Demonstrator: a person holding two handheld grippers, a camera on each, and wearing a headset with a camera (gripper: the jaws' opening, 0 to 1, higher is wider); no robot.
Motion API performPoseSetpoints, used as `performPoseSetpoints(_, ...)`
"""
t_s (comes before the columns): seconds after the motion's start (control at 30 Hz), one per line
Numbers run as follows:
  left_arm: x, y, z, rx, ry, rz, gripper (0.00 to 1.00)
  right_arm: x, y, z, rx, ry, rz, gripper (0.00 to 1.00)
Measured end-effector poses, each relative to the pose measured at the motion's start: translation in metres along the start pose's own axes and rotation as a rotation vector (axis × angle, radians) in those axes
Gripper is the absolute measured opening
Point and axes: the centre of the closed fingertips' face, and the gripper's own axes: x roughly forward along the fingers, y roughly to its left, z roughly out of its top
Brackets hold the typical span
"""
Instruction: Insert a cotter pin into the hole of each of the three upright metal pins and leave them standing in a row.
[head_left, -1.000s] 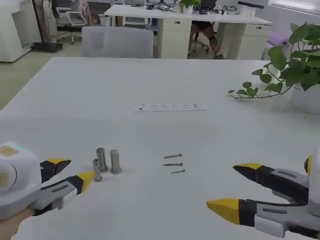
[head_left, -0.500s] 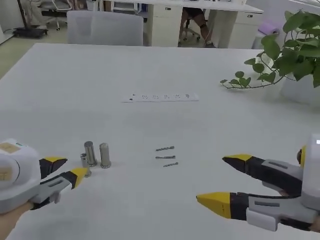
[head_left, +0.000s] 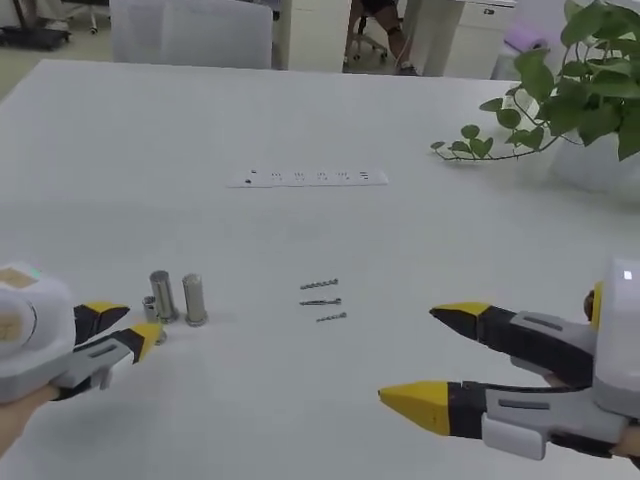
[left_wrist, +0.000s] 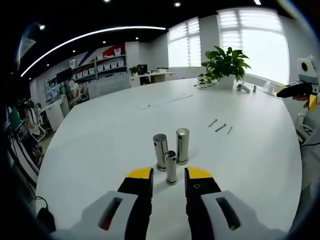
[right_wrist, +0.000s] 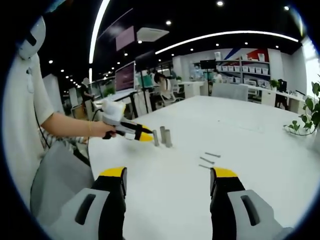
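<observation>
Steadiness matters: three short silver upright metal pins (head_left: 163, 296) stand bunched on the white table (head_left: 330, 110), the shortest just beyond the tips of the left gripper (head_left: 140, 321), whose jaws are narrowly parted and empty. Three thin grey cotter pins (head_left: 320, 301) lie side by side, apart to their right, near the wide-open, empty right gripper (head_left: 406, 353). Best pinch one cotter pin by its head end while the left grips one pin low, sparing its neighbours.

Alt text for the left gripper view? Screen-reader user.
Left gripper holds its open jaws lined up on the nearest of three upright metal pins clustered on a white table. Three cotter pins lie loose to the right, with the right gripper at the far right edge and a plant behind.
</observation>
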Motion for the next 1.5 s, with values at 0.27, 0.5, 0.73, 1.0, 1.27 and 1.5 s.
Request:
performPoseSetpoints(0.27, 0.011, 0.001, -0.004, 0.026, 0.014, -0.007, 0.18, 0.002, -0.002, -0.005, -0.006, 0.024, -0.001, 0.69)
performPoseSetpoints(0.5, 0.013, -0.003, -0.001, 0.018, -0.005, -0.037, 0.12, 0.001, -0.007, -0.011, -0.015, 0.053, -0.008, 0.70)
performPoseSetpoints(0.73, 0.014, -0.005, -0.002, 0.009, 0.004, -0.043, 0.08, 0.000, -0.008, -0.017, -0.019, 0.075, -0.009, 0.71)
performPoseSetpoints(1.0, 0.015, -0.004, -0.003, -0.019, 0.005, -0.022, 0.07, 0.000, -0.009, -0.019, -0.009, 0.075, -0.011, 0.71)
performPoseSetpoints(1.27, 0.013, -0.006, -0.003, -0.059, -0.005, 0.056, 0.07, 0.001, -0.009, -0.020, -0.006, 0.068, -0.016, 0.71)
performPoseSetpoints(1.5, 0.009, -0.011, -0.005, -0.112, 0.000, 0.100, 0.07, 0.004, -0.006, -0.017, -0.009, 0.053, -0.009, 0.70)
